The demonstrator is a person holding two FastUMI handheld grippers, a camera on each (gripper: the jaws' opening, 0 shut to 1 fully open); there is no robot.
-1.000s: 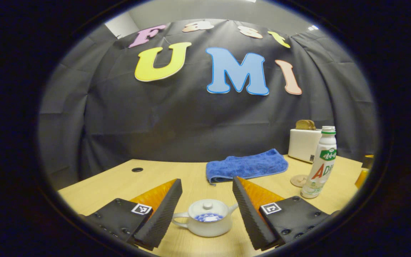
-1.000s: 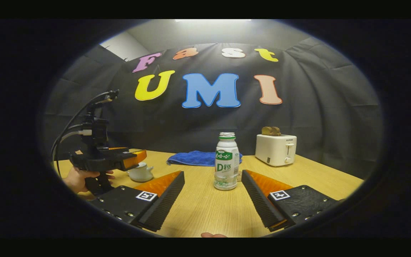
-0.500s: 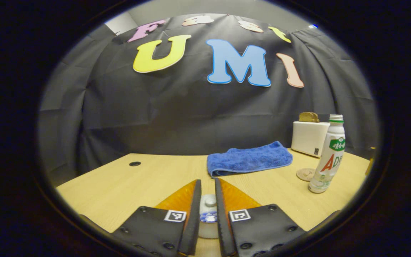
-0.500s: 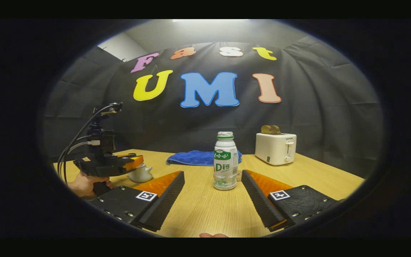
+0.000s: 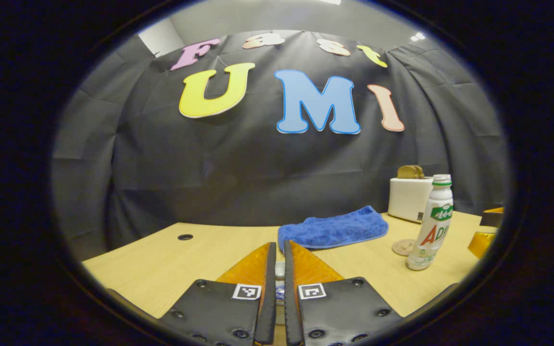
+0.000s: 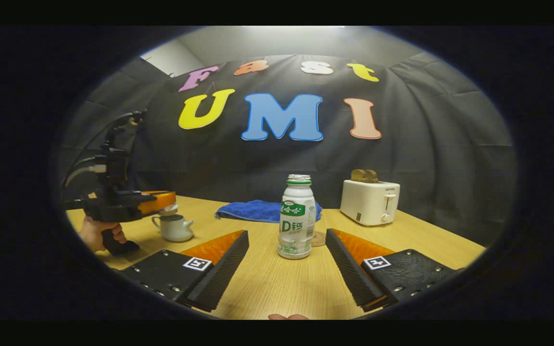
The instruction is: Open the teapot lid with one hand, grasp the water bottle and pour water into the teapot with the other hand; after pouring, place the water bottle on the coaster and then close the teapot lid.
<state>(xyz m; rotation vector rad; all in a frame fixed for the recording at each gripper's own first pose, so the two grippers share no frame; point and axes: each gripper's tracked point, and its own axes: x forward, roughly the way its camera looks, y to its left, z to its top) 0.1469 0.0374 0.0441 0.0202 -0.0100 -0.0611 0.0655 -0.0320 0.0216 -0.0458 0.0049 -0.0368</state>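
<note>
Over on the left of the right gripper view, the left gripper (image 6: 164, 207) holds the lid (image 6: 170, 209) just above the open teapot (image 6: 173, 227); its own view only gives a sliver. Right gripper (image 6: 286, 262) gapes wide, water bottle (image 6: 296, 217) standing untouched between its fingers.

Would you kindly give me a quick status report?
Left tongs shut on teapot lid, held above teapot. Right tongs open, facing water bottle. Path to bottle unobstructed.
</note>
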